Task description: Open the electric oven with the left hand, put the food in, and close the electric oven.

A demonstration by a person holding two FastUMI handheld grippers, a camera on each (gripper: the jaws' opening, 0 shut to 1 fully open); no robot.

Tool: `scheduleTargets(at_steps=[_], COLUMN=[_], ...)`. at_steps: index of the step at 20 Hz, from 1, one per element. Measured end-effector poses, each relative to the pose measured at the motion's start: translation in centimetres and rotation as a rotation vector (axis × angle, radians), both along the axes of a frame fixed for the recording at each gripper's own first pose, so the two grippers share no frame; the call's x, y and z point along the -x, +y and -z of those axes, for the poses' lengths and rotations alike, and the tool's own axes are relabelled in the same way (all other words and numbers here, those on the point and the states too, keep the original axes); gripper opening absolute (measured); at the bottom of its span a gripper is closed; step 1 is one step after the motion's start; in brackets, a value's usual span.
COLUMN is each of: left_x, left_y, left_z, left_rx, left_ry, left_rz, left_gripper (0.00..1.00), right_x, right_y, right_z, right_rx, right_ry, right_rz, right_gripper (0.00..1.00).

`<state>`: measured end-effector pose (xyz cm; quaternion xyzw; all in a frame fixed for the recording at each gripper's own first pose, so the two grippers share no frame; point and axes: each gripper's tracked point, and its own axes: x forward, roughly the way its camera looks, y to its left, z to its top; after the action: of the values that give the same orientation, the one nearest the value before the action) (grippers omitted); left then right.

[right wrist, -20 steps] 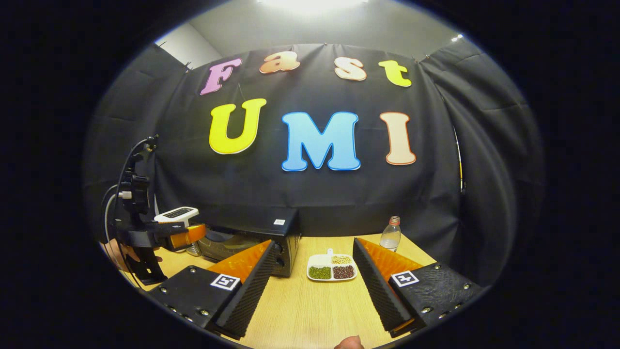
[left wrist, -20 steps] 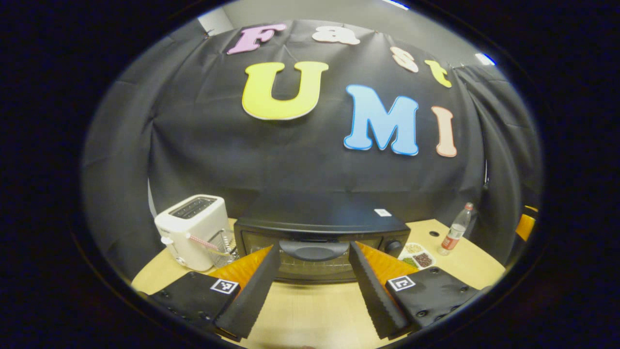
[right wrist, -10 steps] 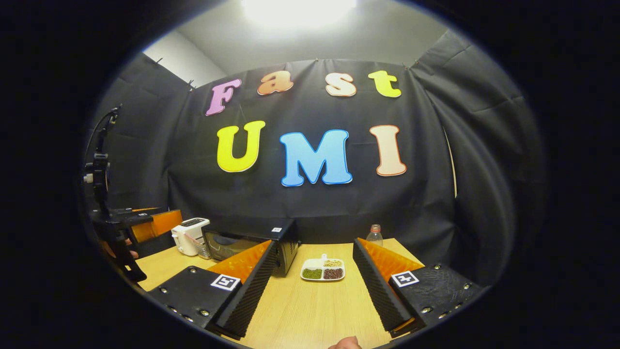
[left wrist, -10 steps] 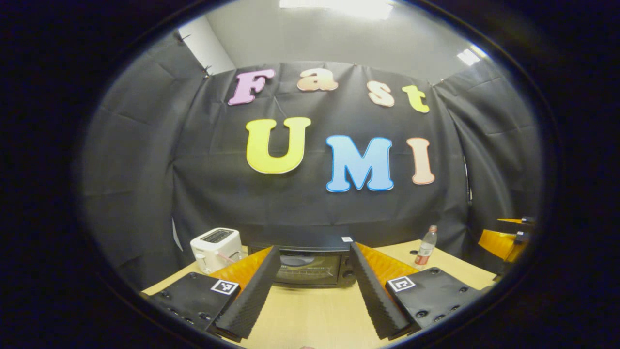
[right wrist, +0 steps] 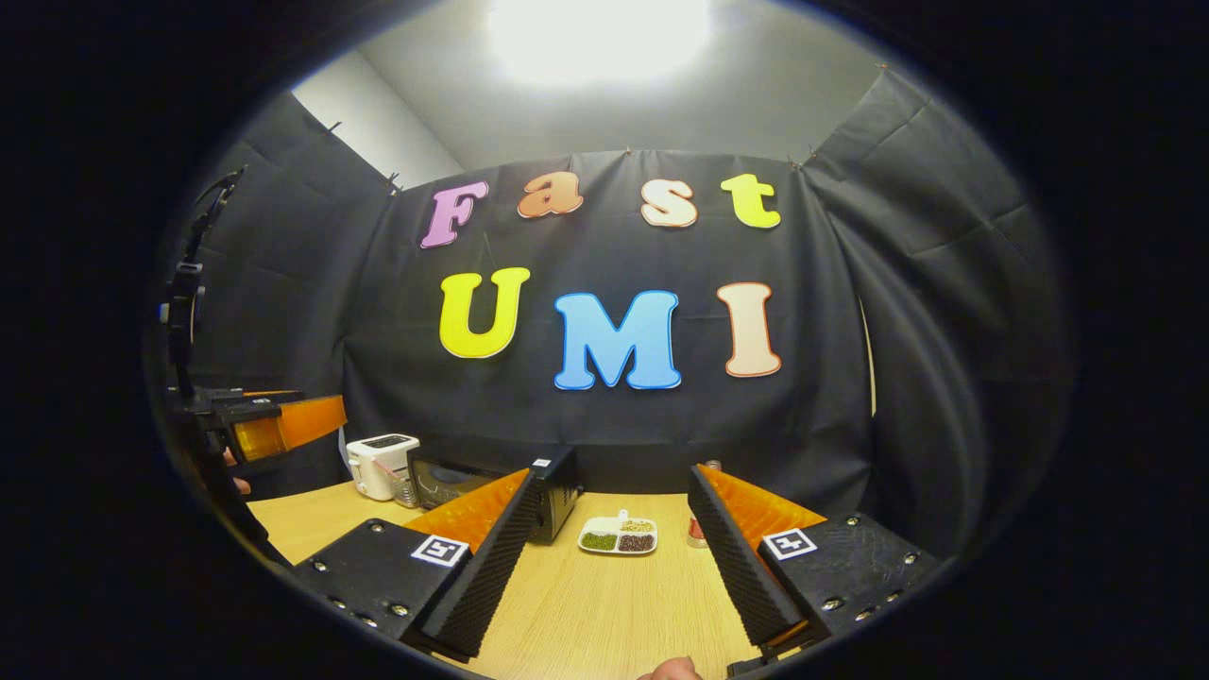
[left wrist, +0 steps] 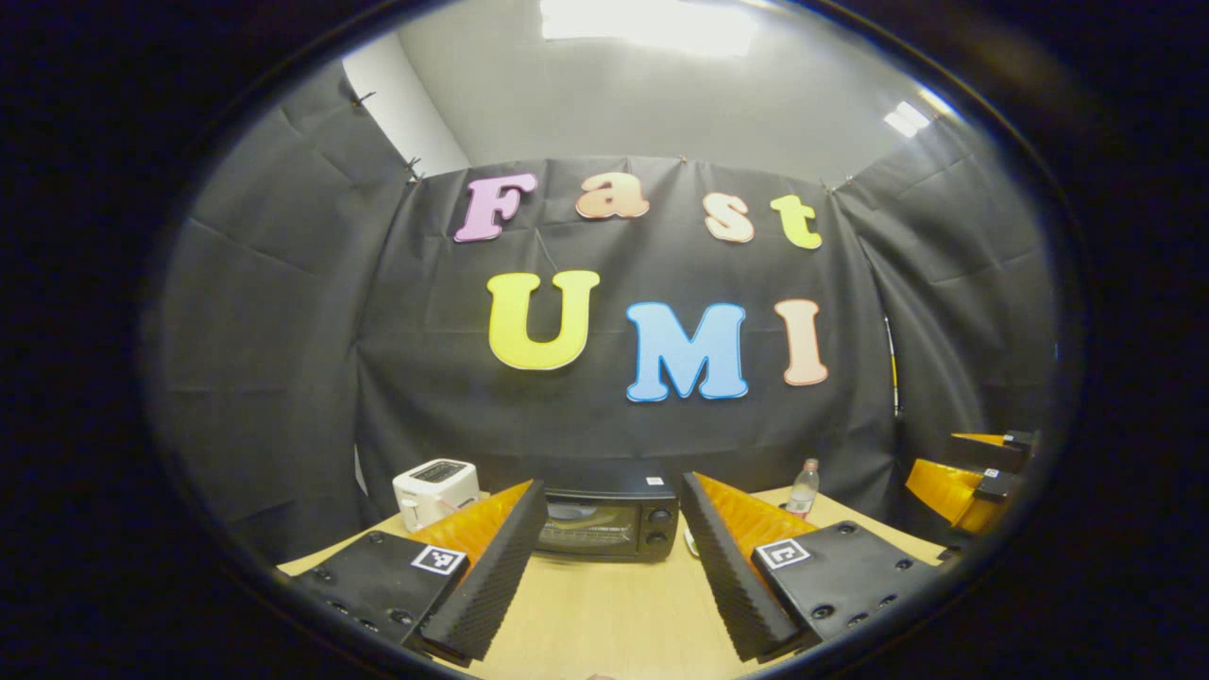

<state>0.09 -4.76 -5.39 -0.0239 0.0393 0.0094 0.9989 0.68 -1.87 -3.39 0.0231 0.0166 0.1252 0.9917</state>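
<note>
The black electric oven (left wrist: 604, 524) stands shut at the far side of the wooden table (left wrist: 604, 614), well ahead of my left gripper (left wrist: 612, 576), which is open with nothing between its fingers. In the right gripper view the oven (right wrist: 486, 482) is at the left, partly behind a finger. A white divided food tray (right wrist: 618, 535) with green, dark and pale beans lies on the table beyond my right gripper (right wrist: 609, 576), also open and empty. The other gripper (right wrist: 274, 425) shows at the far left, and the right one (left wrist: 973, 467) at the far right in the left gripper view.
A white toaster (left wrist: 434, 489) stands left of the oven, with a clear cup beside it (right wrist: 404, 489). A plastic bottle (left wrist: 804, 486) stands to the right of the oven. Black cloth walls close in the table on three sides.
Both grippers have pulled back from the oven and tray, so these look smaller and farther off. The left gripper was close to the oven handle a second ago. Both stayed open.
</note>
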Motion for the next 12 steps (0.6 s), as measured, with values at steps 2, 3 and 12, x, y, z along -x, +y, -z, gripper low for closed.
scheduleTargets(at_steps=[2, 3, 12], left_x=[0.4, 0.4, 0.7], left_y=[0.2, 0.4, 3.2], left_z=[-0.4, -0.7, -0.9], left_rx=[-0.021, -0.031, -0.031], left_ry=[-0.008, -0.018, -0.031], left_rz=[0.009, 0.008, -0.018], left_gripper=[1.0, 1.0, 1.0], right_x=[0.5, 0.7, 1.0], right_y=[0.2, 0.2, 0.6], right_z=[-0.4, -0.9, -1.8], right_rx=[-0.018, -0.024, -0.008], right_ry=[0.009, 0.004, -0.019], right_rz=[0.014, 0.025, 0.099], right_gripper=[0.98, 0.98, 0.98])
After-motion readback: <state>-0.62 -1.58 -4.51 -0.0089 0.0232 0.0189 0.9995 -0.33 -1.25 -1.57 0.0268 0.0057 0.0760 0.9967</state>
